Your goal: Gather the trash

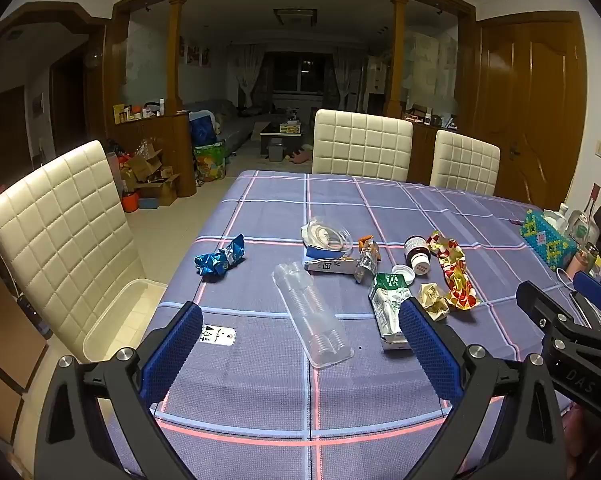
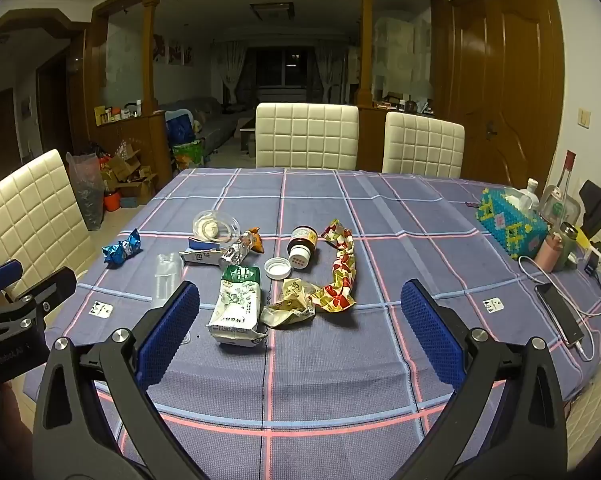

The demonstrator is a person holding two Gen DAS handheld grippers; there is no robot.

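Trash lies on the blue checked tablecloth. A clear plastic tray, a green-white carton, a blue foil wrapper, a brown bottle with white cap, a red-gold wrapper and a crumpled gold paper lie there. My left gripper is open and empty above the clear tray. My right gripper is open and empty, with the carton, gold paper and red-gold wrapper between and beyond its fingers.
A clear plastic lid and small boxes lie further back. A beaded tissue box, bottles, a phone and cables sit at the right edge. Cream chairs surround the table. A white bin stands at the left.
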